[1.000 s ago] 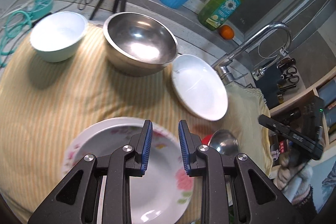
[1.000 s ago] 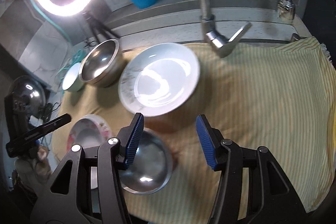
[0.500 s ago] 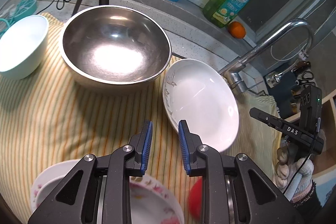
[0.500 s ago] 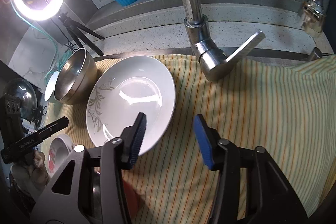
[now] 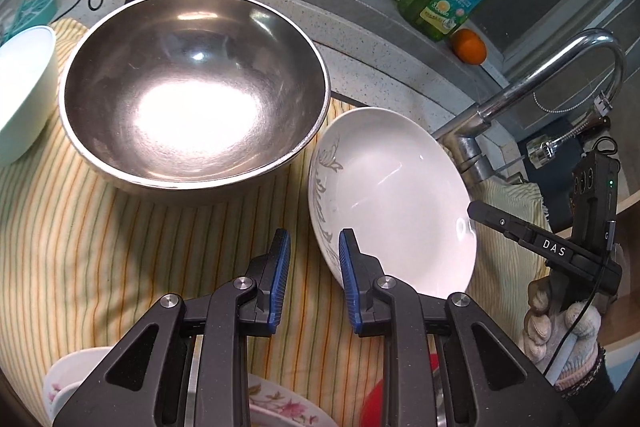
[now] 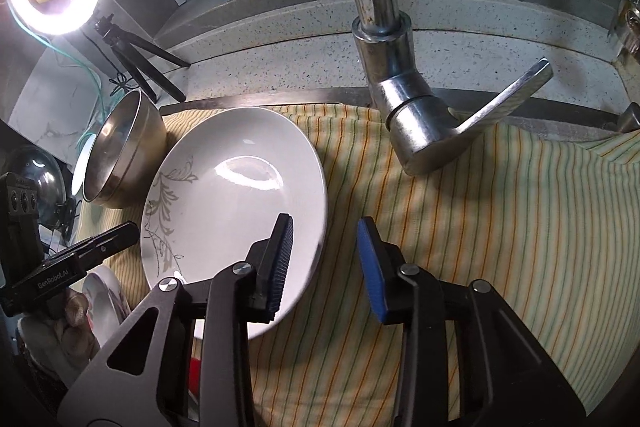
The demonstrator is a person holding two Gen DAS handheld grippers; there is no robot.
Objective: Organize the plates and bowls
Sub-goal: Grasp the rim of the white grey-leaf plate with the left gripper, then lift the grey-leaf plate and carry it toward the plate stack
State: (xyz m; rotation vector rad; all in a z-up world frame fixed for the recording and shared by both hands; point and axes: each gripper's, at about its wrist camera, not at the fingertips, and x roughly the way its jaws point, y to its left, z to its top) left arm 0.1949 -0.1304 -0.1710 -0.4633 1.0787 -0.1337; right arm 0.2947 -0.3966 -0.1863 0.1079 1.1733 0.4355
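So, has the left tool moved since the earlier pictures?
Yes. The left tool has gone forward, toward the steel bowl and the white plate. Both now look bigger and nearer, and the floral plate has slipped beneath it.

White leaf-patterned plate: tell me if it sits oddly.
Yes. The white plate sits tilted on the striped cloth, its far rim propped against the steel bowl rather than lying flat. No chips or spills visible.
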